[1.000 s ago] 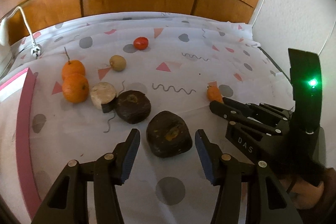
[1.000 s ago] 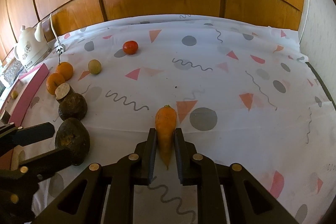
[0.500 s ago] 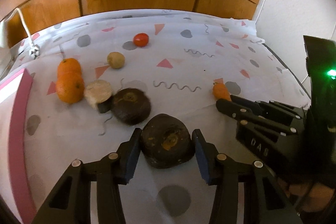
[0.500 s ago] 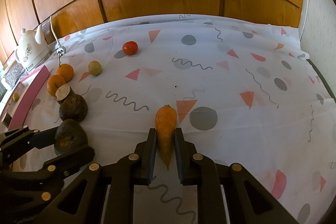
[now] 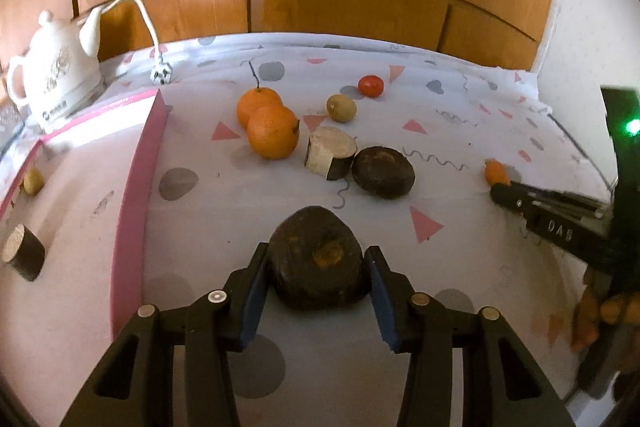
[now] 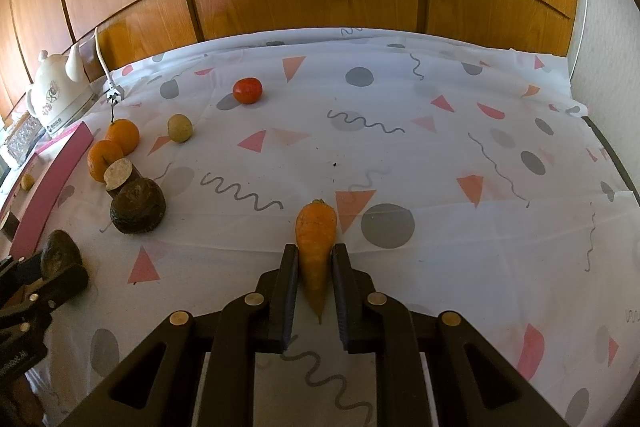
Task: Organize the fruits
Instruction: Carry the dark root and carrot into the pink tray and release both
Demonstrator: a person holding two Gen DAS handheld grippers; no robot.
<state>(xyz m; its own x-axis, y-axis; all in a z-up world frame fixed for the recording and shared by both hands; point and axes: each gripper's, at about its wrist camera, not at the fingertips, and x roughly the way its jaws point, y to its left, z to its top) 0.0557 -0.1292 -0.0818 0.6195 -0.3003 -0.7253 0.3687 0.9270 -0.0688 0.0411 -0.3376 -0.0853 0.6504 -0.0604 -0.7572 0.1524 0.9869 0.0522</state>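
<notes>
The left gripper (image 5: pixel 316 279) clamped the dark root (image 5: pixel 318 263) at lower centre; the right gripper (image 6: pixel 314 279) pinched the carrot (image 6: pixel 315 247) mid-frame. Risk: the carrot's taper could let it slide forward out of the narrow jaws.

The left tongs (image 5: pixel 316 275) point forward and slightly down, both blue-padded fingers (image 5: pixel 252 291) pressed against the sides of a dark rounded root (image 5: pixel 318 267), which they grip. The right tongs (image 6: pixel 315 279) sit level and low, narrow black fingers (image 6: pixel 289 279) closed on the tapered end of a carrot (image 6: pixel 316 239). In the left view the right tongs appear at the far right edge, with the holder's fingers partly visible beneath them, blurred.
</notes>
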